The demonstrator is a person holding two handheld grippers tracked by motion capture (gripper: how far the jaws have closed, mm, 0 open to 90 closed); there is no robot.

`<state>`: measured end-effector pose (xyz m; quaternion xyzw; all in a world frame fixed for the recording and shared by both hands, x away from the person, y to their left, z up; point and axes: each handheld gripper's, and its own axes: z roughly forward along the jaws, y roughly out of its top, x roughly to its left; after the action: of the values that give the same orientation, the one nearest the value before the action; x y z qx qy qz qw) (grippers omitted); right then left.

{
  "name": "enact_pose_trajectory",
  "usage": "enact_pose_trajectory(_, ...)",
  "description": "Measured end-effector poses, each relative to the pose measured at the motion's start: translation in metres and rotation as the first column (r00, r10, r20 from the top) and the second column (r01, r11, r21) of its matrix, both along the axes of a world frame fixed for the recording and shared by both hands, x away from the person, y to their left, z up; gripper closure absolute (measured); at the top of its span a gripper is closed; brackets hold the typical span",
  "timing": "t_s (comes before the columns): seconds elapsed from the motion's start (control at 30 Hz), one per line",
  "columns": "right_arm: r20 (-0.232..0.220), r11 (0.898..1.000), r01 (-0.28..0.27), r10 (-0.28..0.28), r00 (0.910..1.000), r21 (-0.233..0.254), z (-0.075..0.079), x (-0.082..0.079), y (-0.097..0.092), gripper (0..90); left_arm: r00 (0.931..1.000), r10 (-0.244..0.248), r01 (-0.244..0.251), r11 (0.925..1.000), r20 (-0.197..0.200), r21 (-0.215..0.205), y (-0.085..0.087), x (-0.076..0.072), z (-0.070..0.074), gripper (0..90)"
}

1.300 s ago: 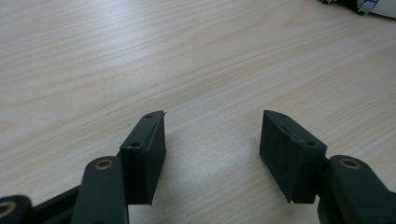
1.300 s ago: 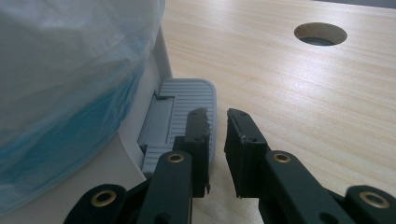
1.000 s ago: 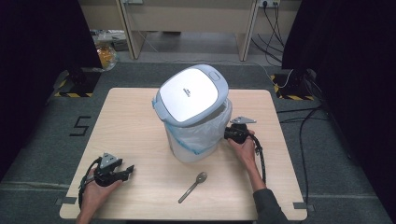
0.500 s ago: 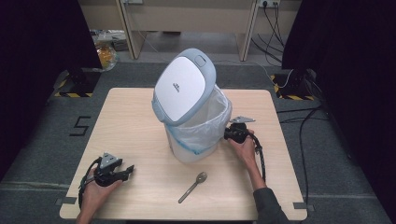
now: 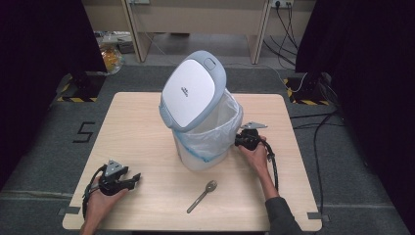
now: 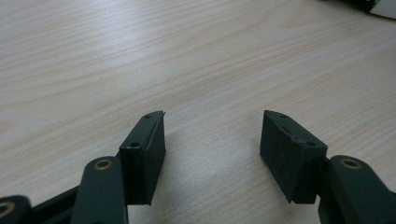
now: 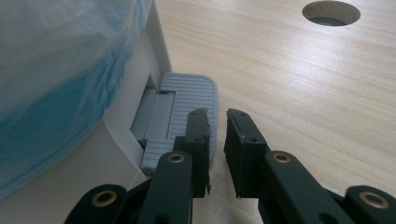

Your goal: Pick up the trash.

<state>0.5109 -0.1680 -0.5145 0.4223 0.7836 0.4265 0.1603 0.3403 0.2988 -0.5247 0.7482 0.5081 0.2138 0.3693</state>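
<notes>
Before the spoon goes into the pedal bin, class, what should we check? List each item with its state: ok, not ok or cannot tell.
1. Lid raised clear of the opening: ok.
2. Right gripper pressing on the pedal: ok, jaws nearly shut over it.
3. Left gripper open and empty: ok.
4. Spoon lying free on the table: ok.
5. Liner bag open inside the bin: ok.
6. Pedal fully down: cannot tell.
</notes>
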Motion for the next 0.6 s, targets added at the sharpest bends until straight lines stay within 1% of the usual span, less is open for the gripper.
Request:
enact_pose_trajectory(0.1, -0.002, 1.0, 0.002, -0.002, 1.0, 0.001, 0.0, 0.0, 0.0, 78.9, 1.0, -0.002, 0.002, 1.0, -0.001, 0.002, -0.001, 0.0, 0.0, 38.6)
enact_pose_trajectory(0.17, -0.003, 1.0, 0.001, -0.001, 1.0, 0.003, 0.0, 0.0, 0.0, 78.9, 0.9998, -0.018, 0.018, 0.9997, -0.01, -0.018, -0.004, -0.001, 0.001, 38.1)
enact_pose_trajectory(0.27, -0.004, 1.0, 0.001, -0.001, 1.0, 0.005, 0.0, 0.0, 0.0, 78.9, 0.9989, -0.046, 0.046, 0.9984, -0.006, -0.034, -0.015, -0.004, 0.004, 38.2)
enact_pose_trajectory(0.33, -0.003, 1.0, 0.0, 0.0, 1.0, 0.003, 0.0, 0.0, 0.0, 79.0, 0.9968, -0.08, 0.08, 0.9957, -0.004, -0.047, -0.025, -0.007, 0.008, 38.3)
enact_pose_trajectory(0.43, -0.006, 1.0, -0.001, 0.001, 1.0, 0.005, 0.0, 0.001, -0.001, 78.9, 0.9917, -0.128, 0.129, 0.9884, 0.011, -0.08, -0.042, -0.011, 0.014, 38.3)
enact_pose_trajectory(0.47, -0.002, 1.0, -0.002, 0.002, 1.0, 0.001, 0.0, 0.0, 0.0, 78.9, 0.9871, -0.16, 0.16, 0.9832, 0.009, -0.089, -0.053, -0.015, 0.017, 38.0)
enact_pose_trajectory(0.5, -0.002, 1.0, -0.002, 0.002, 1.0, 0.001, 0.0, 0.0, 0.0, 78.9, 0.9871, -0.16, 0.16, 0.9832, 0.009, -0.089, -0.053, -0.015, 0.017, 37.8)
enact_pose_trajectory(0.53, -0.002, 1.0, -0.002, 0.002, 1.0, 0.001, 0.0, 0.0, 0.0, 78.9, 0.9821, -0.188, 0.188, 0.9776, 0.014, -0.094, -0.064, -0.018, 0.018, 37.8)
enact_pose_trajectory(0.57, -0.002, 1.0, -0.002, 0.002, 1.0, 0.002, 0.0, 0.0, 0.0, 79.0, 0.9787, -0.205, 0.205, 0.9737, 0.014, -0.099, -0.069, -0.02, 0.019, 37.8)
enact_pose_trajectory(0.6, -0.001, 1.0, -0.002, 0.002, 1.0, 0.002, 0.0, 0.0, 0.0, 78.9, 0.9736, -0.228, 0.228, 0.968, 0.015, -0.104, -0.077, -0.022, 0.02, 37.8)
